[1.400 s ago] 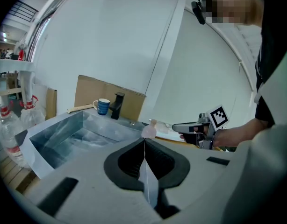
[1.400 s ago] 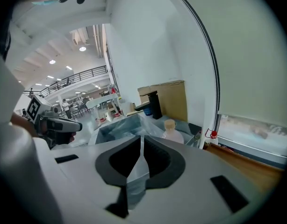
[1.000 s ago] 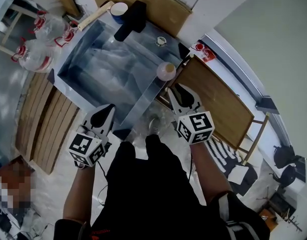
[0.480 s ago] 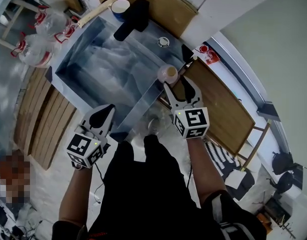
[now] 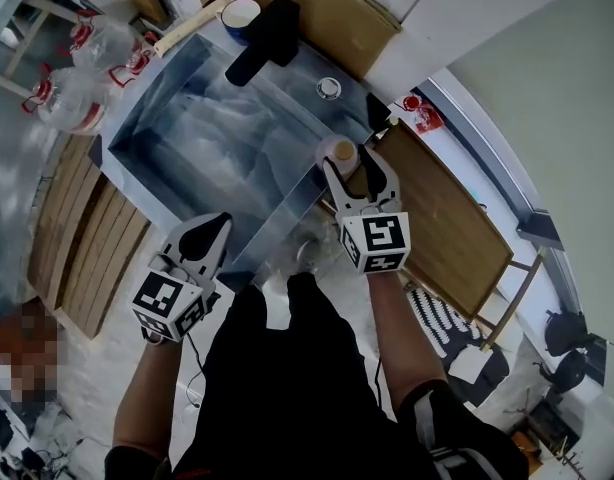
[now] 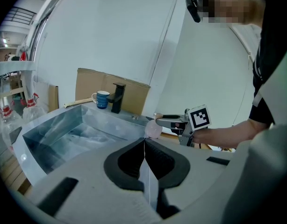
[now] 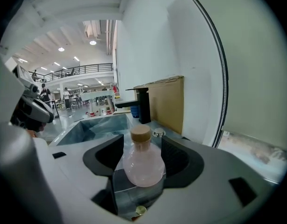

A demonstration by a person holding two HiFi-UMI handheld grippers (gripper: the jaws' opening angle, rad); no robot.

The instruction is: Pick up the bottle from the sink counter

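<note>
A small round-bellied pink bottle [image 5: 337, 151] with a tan cap stands upright on the steel sink counter's near right corner [image 5: 305, 190]. My right gripper [image 5: 349, 161] has a finger on each side of it. In the right gripper view the bottle [image 7: 142, 162] stands between the black pads [image 7: 179, 157], and the jaws are opening rather than pressing on it. My left gripper [image 5: 215, 225] hangs near the counter's front edge, shut and empty, its pads meeting [image 6: 144, 142]. From there the bottle [image 6: 152, 130] and the right gripper [image 6: 170, 121] show ahead.
The deep steel sink basin [image 5: 202, 133] lies left of the bottle. A black faucet [image 5: 264, 36], a blue mug [image 5: 239, 15] and a metal knob [image 5: 328, 87] stand on the far rim. Clear red-capped jugs [image 5: 79, 80] sit far left; a wooden board [image 5: 442, 213] lies to the right.
My right gripper has moved forward to the bottle and spread its jaws around it. The left gripper has barely moved.
</note>
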